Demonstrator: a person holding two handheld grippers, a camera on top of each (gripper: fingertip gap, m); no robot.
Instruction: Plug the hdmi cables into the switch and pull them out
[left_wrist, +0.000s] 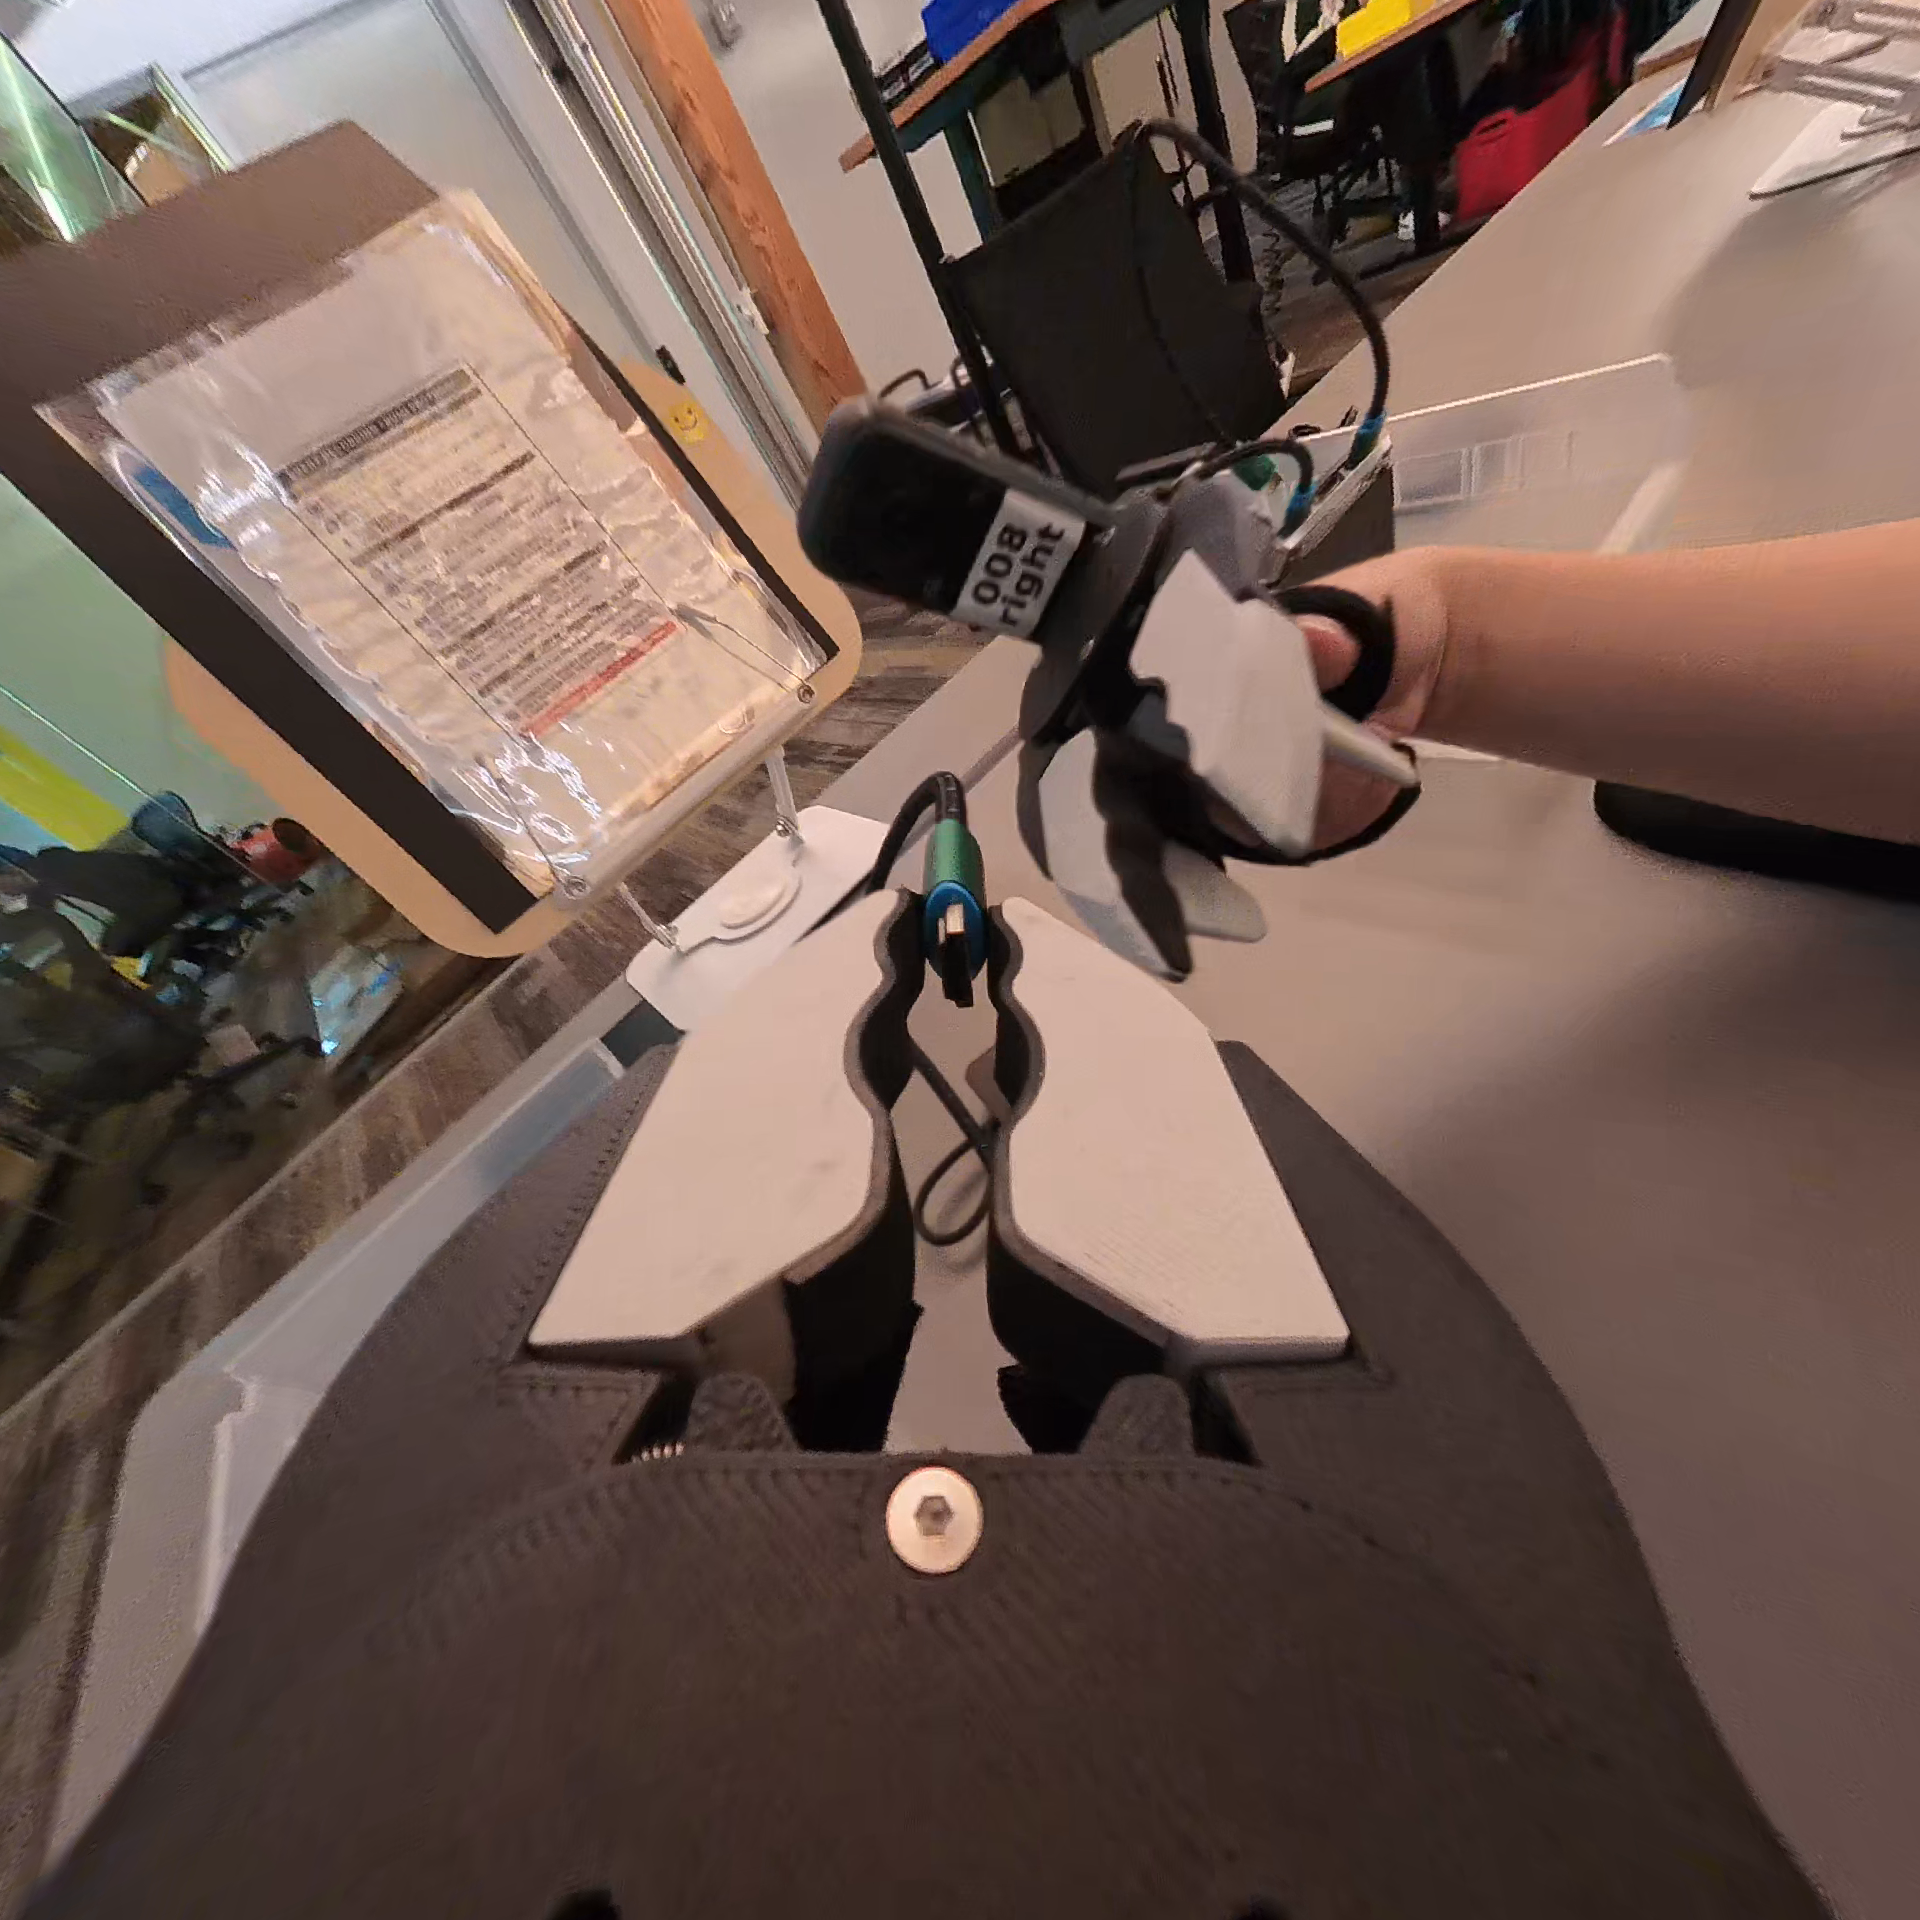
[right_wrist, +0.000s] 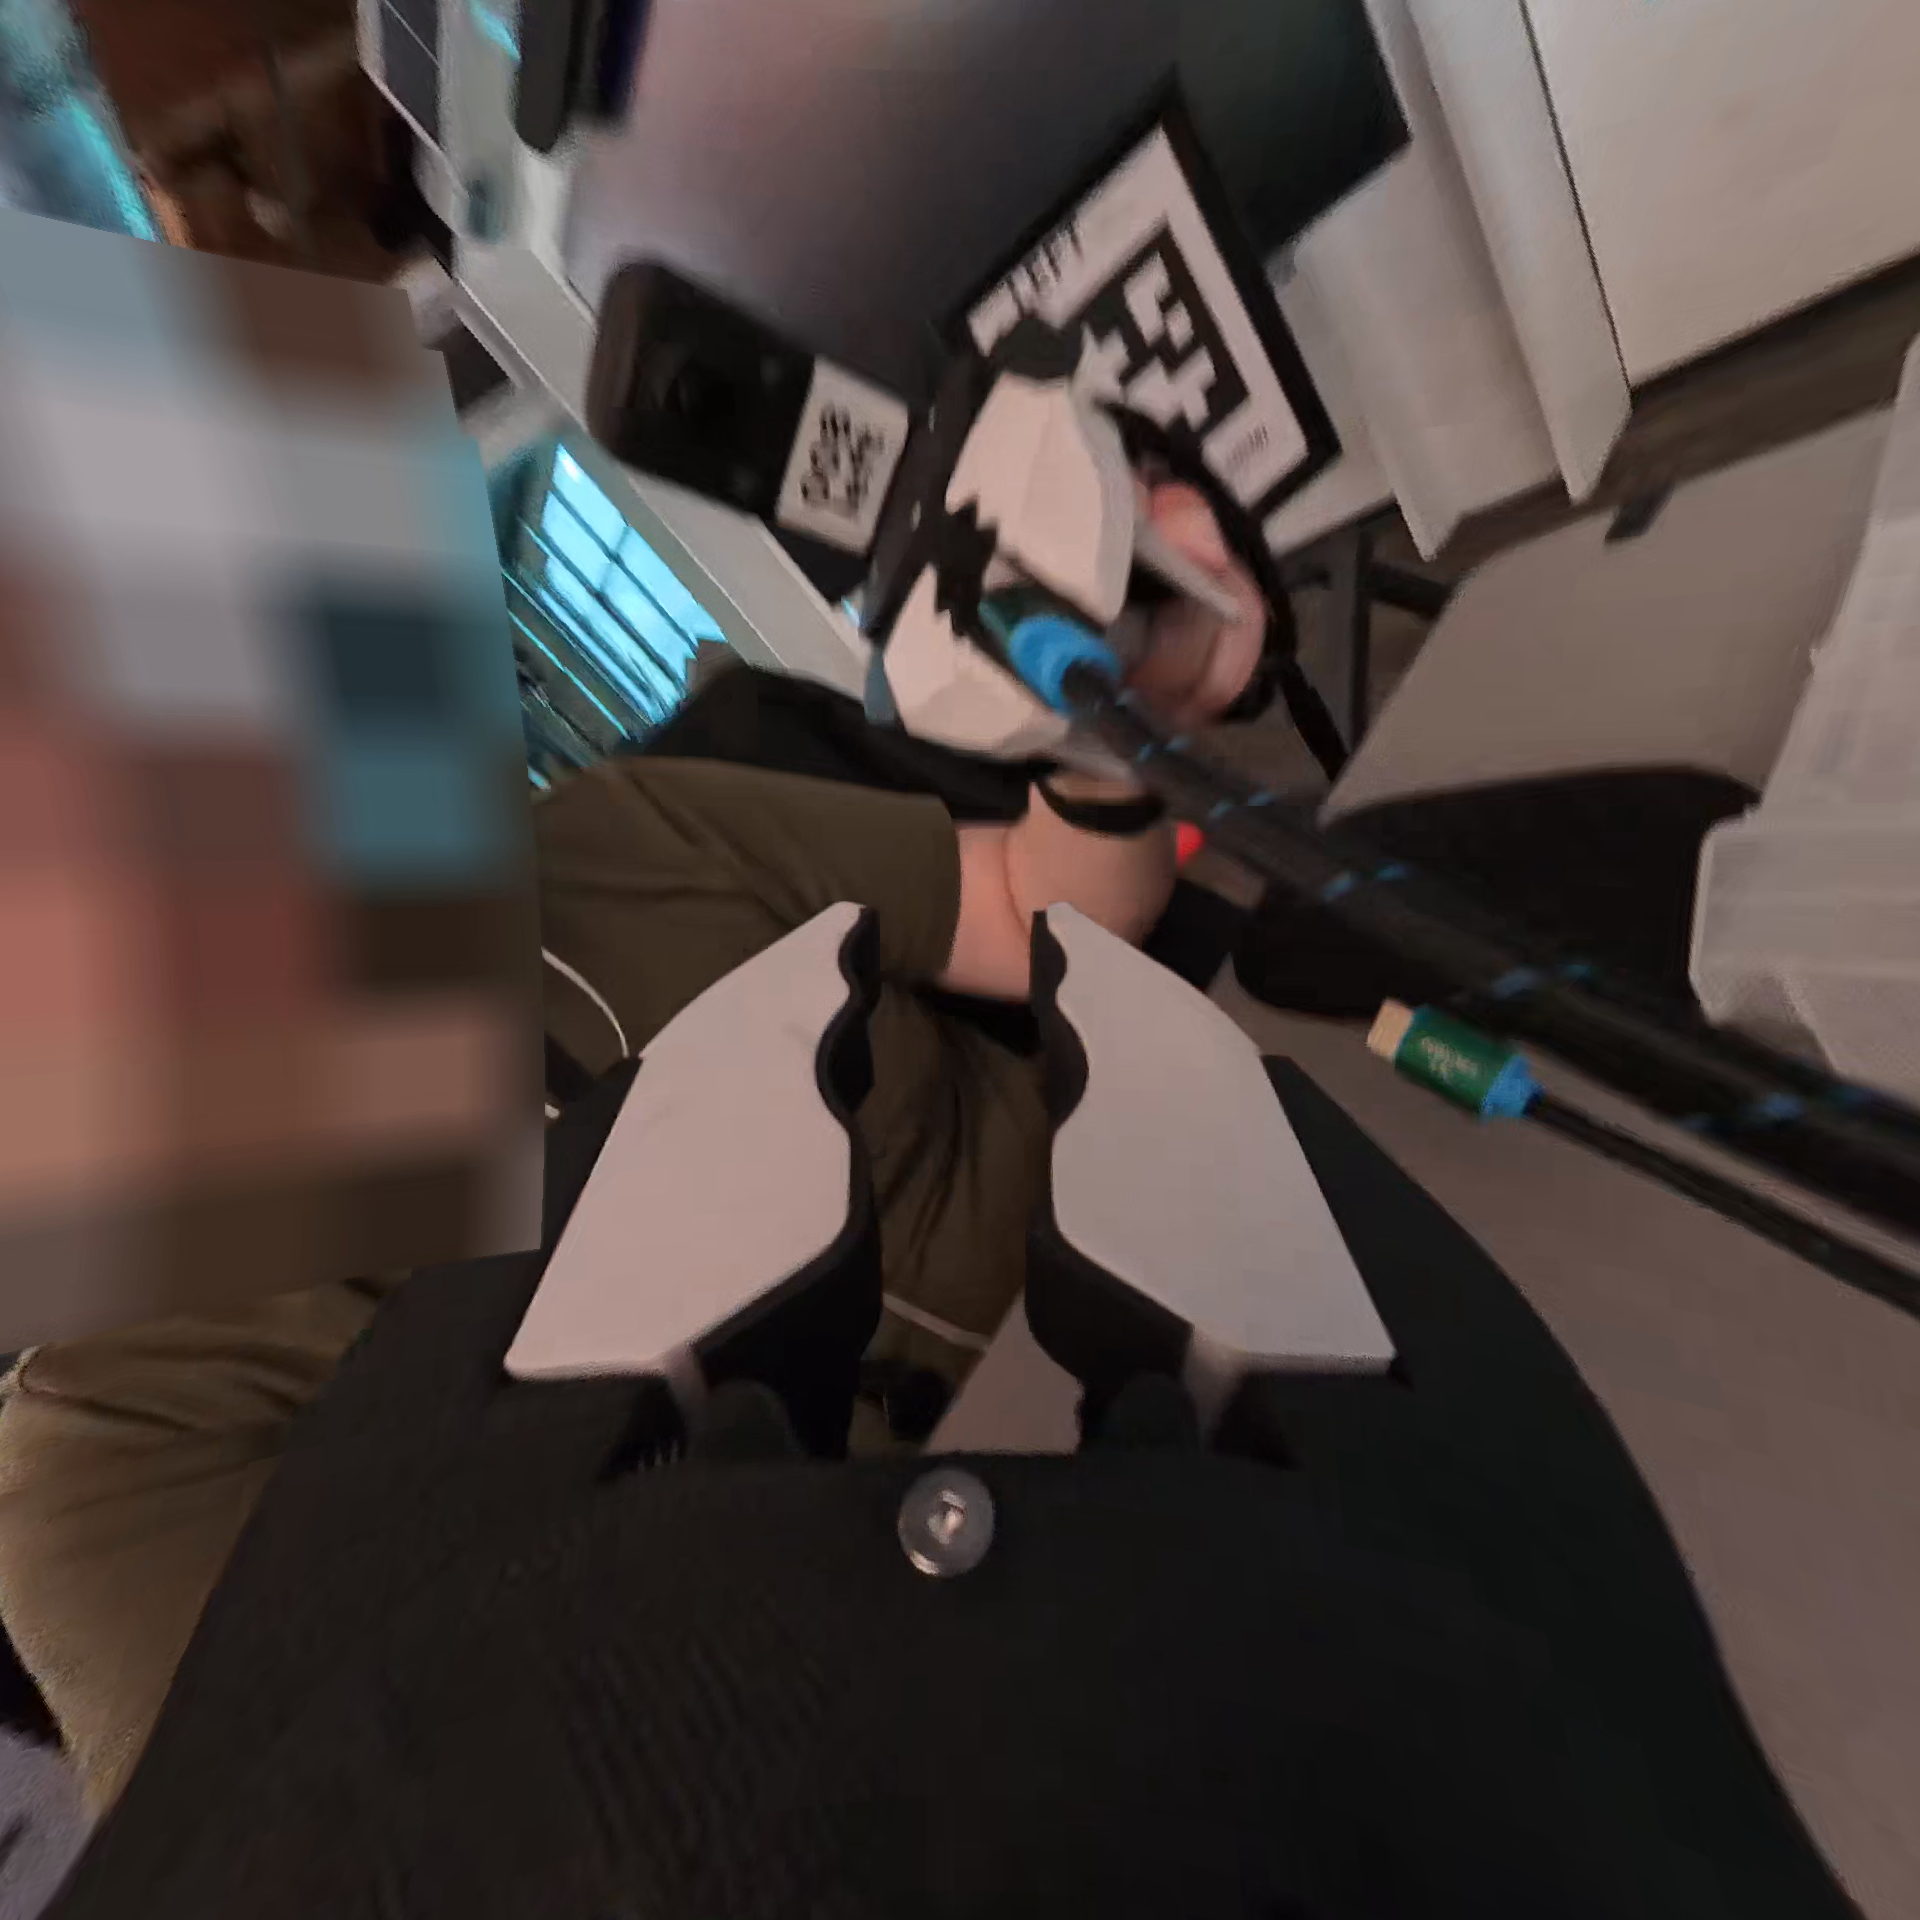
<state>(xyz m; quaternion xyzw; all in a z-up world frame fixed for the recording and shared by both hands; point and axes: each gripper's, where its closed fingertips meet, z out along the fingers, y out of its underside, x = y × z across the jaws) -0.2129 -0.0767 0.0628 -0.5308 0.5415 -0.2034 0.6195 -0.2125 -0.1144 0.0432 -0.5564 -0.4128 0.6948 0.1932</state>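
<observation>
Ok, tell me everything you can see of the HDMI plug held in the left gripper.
The HDMI plug with green metallic shell and blue collar is pinched between the tips of the left gripper, whose white fingers are closed on it. Its dark connector tip points back toward the camera, plugged into nothing. A black braided cable with blue flecks trails from its far end.

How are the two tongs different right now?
The left tongs are pinched on a green and blue HDMI plug, but the right tongs hold nothing. The left tongs sit nearly closed; the right tongs have an open gap. Both have white fingers on a black body.
</observation>
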